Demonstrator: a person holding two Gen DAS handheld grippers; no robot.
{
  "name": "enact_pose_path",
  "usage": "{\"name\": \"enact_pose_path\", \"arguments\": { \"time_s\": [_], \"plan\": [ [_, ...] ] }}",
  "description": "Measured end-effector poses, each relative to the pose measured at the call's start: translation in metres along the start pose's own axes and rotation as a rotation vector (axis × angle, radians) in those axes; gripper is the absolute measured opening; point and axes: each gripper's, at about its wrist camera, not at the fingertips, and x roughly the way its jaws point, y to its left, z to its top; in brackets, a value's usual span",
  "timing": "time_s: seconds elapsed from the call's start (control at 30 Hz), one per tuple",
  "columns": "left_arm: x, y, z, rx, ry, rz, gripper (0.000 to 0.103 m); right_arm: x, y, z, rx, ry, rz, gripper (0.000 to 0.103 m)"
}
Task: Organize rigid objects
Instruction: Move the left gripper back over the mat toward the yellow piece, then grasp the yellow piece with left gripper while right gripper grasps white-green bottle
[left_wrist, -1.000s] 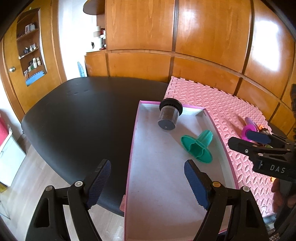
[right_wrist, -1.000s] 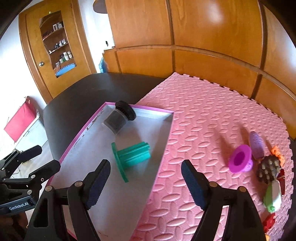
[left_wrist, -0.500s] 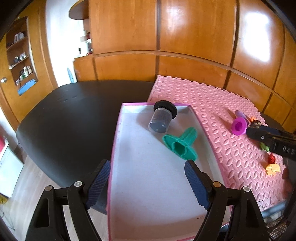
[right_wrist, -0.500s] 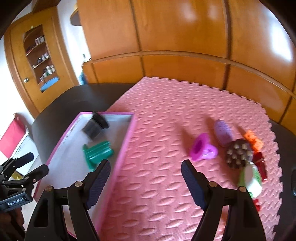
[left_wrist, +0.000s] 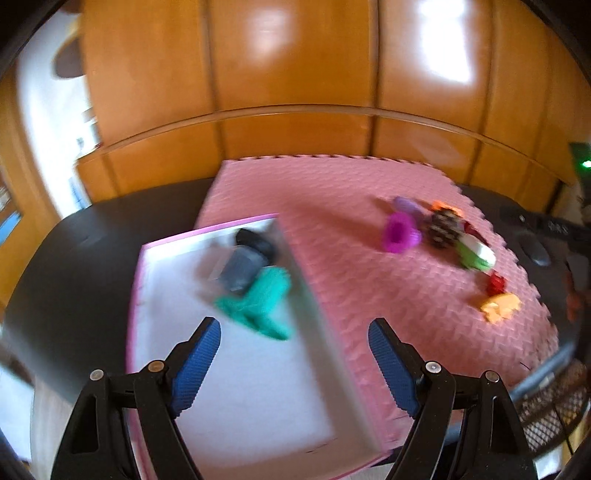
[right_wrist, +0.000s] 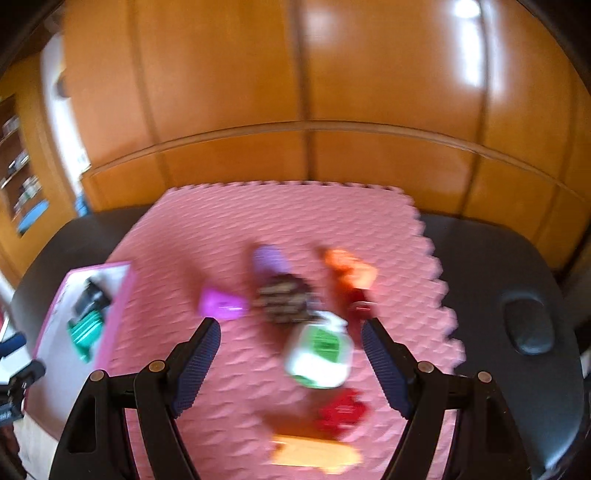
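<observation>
On the black table (right_wrist: 491, 258) lies a pink foam mat (right_wrist: 229, 221), with a pink-rimmed tray (left_wrist: 207, 234) just beside its left edge. Inside the tray, at its far end, a dark jar with a black lid (left_wrist: 247, 258) lies on its side, touching or nearly touching a green flanged piece (left_wrist: 262, 299); motion blur hides which. The left gripper (left_wrist: 293, 362) hangs over the near part of the tray and its right wall, jaws spread wide with nothing between them. The right gripper (right_wrist: 290, 362) hovers above the mat with its jaws equally wide and empty, over a blurred cluster of small objects: a magenta cup-shaped piece (right_wrist: 218, 304), a purple oval piece (right_wrist: 269, 258), a dark studded ball (right_wrist: 284, 301), an orange piece (right_wrist: 351, 269), a white and green block (right_wrist: 321, 354) lying between the blue finger pads (right_wrist: 197, 362) in the view, a red piece (right_wrist: 343, 410) and a flat yellow-orange piece (right_wrist: 314, 452) nearest the camera. Wooden wall panels (right_wrist: 295, 92) stand behind the table.
</observation>
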Motion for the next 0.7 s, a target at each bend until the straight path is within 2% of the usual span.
{"name": "enact_pose_path", "arguments": {
  "time_s": [0.2, 0.3, 0.5, 0.6, 0.67, 0.7],
  "plan": [
    [0.019, -0.057, 0.013, 0.111, 0.061, -0.147, 0.083, 0.001, -0.076, -0.007, 0.189, -0.022, -0.107, 0.080],
    [0.032, -0.090, 0.016, 0.161, 0.099, -0.217, 0.083, 0.003, -0.105, -0.012, 0.319, -0.024, -0.100, 0.080],
    [0.062, -0.161, 0.013, 0.260, 0.191, -0.354, 0.081, 0.002, -0.120, -0.016, 0.410, -0.028, -0.045, 0.080],
    [0.075, -0.187, 0.012, 0.255, 0.238, -0.405, 0.082, 0.006, -0.120, -0.017, 0.424, -0.009, -0.030, 0.080],
    [0.081, -0.198, 0.012, 0.244, 0.261, -0.421, 0.085, 0.010, -0.121, -0.017, 0.431, 0.002, -0.020, 0.080],
    [0.086, -0.204, 0.012, 0.236, 0.273, -0.426, 0.091, 0.011, -0.120, -0.017, 0.430, 0.005, -0.015, 0.080]
  ]
}}
